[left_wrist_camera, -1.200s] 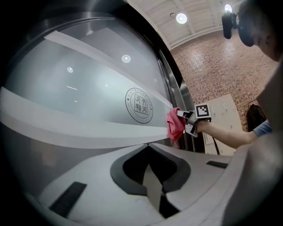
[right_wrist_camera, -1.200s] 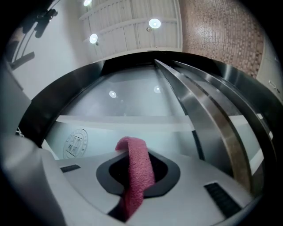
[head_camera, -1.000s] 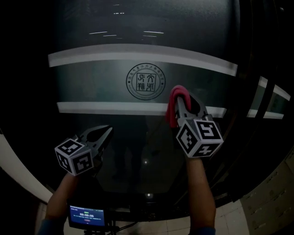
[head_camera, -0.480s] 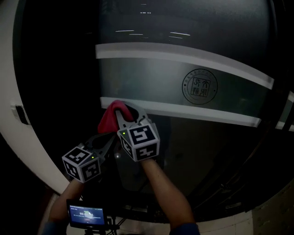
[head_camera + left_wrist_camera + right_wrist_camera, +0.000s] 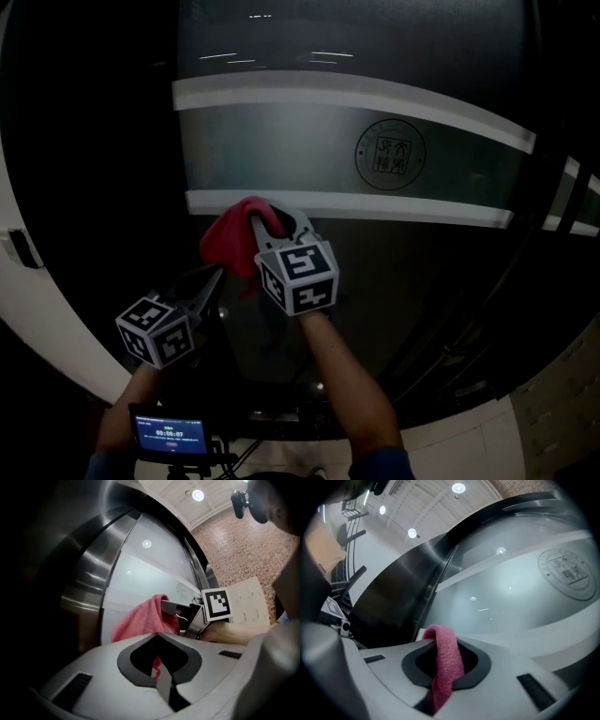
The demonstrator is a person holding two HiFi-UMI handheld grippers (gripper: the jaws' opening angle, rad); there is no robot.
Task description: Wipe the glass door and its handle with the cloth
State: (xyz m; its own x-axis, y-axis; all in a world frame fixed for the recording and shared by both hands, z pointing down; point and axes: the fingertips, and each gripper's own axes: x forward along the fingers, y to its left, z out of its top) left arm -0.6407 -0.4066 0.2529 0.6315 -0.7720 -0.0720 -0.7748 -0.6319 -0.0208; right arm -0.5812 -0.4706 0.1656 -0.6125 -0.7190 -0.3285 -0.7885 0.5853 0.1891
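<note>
Cloth (image 5: pixel 225 242) pinched in right gripper (image 5: pixel 277 217) meets glass door (image 5: pixel 394 267) near its left side; pane runs rightward; left gripper (image 5: pixel 216 276) closed, empty, nearer.

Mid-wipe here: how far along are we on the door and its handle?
Done: the cloth has swept left across the glass door, from beside the round seal to the left end of the lower white stripe. In hand: the right gripper is shut on it at the glass; the left gripper is shut and empty. Left: the rest of the glass, and the handle, which I can't pick out.
</note>
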